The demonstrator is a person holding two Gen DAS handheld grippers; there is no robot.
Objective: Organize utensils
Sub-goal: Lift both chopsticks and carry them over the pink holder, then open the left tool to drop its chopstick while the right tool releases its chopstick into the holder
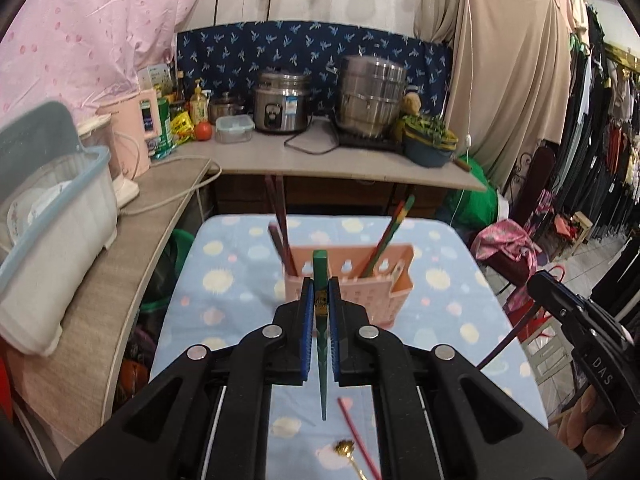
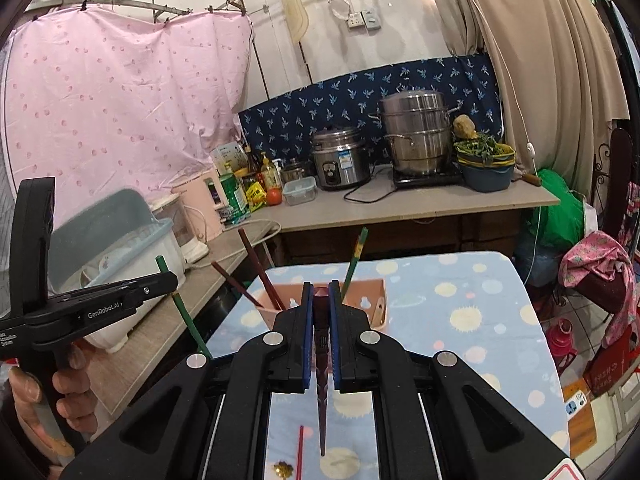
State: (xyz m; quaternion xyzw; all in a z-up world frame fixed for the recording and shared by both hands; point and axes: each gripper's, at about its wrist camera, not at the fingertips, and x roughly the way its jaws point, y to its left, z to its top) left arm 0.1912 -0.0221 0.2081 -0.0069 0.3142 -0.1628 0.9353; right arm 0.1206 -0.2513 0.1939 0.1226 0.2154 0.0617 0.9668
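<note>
Spotted tablecloth (image 1: 460, 312), green chopstick (image 1: 320, 276) pinched in left tool (image 1: 319, 292)

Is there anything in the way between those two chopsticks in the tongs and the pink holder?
Nothing visible blocks either. The green chopstick in the left tongs and the dark red chopstick in the right tongs hang above open tablecloth before the pink holder. Chopsticks already stand inside it.

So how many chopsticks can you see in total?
6. Three stand in the pink holder: two brown, one green. Each gripper holds one: green left, dark brown right. A red one lies on the table. More may be hidden.
</note>
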